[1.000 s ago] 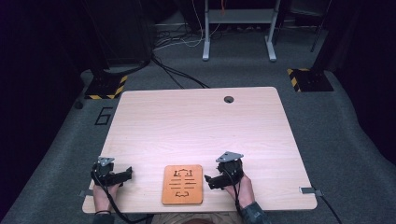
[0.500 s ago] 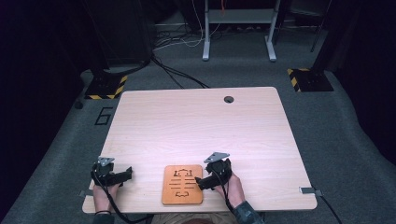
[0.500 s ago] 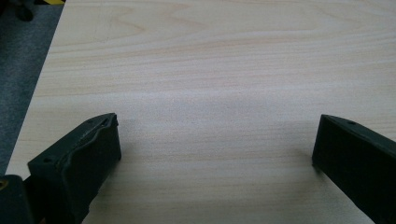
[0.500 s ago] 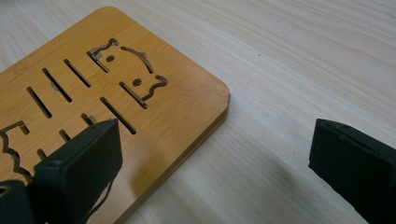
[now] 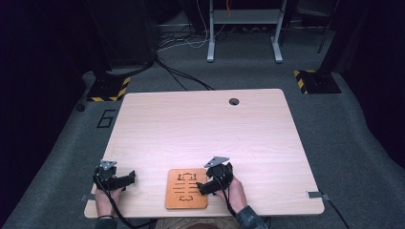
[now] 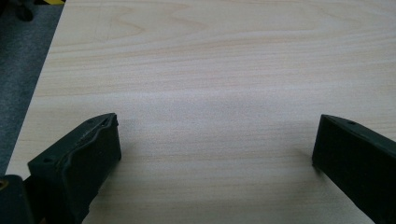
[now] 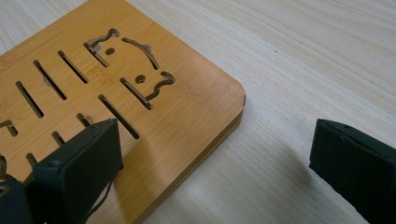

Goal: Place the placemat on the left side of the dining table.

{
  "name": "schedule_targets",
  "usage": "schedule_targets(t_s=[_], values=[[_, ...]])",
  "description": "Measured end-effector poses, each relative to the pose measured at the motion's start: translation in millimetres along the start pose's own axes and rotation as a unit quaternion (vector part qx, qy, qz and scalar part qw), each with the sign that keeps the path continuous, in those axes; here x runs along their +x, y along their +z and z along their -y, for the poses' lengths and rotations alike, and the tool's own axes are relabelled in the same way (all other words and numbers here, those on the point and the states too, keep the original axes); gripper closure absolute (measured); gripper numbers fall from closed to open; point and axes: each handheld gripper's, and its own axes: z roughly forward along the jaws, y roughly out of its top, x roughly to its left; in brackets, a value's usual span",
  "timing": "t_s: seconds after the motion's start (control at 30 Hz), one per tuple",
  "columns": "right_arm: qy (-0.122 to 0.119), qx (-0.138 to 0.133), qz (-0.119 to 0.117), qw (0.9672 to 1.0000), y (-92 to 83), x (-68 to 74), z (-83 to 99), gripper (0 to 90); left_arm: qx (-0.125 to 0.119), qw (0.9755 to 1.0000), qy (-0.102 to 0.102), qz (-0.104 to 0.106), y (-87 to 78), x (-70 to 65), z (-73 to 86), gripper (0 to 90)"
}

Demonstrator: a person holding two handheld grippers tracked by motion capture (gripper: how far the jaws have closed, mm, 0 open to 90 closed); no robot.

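High view: the wooden board [image 5: 186, 189] lies flat at the near edge of the table [image 5: 200, 129], between both hands. The right gripper [image 5: 204, 188] sits at its right edge; the left gripper [image 5: 128, 179] rests well apart on bare tabletop. Dark room, grey carpet, cables [image 5: 176, 71] behind; slot detail is hard to read.

Left gripper view: jaws wide, nothing between them, both cut off below.

Right gripper view: jaws wide, straddling the board's corner [image 7: 233, 95]; its left part is cropped.

A pale wood table [image 5: 200, 129] carries a bamboo board [image 5: 186, 188] at its near edge. A cable hole [image 5: 234, 101] sits well beyond the board.
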Motion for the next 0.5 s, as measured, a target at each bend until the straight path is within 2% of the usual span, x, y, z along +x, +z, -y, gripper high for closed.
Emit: schedule_targets(t_s=[0.5], values=[[0.01,0.006,-0.004,0.9999,-1.3,-4.5,3.2,0.8,0.0,1.0,0.0,0.0,0.0,0.0,0.0,0.8]])
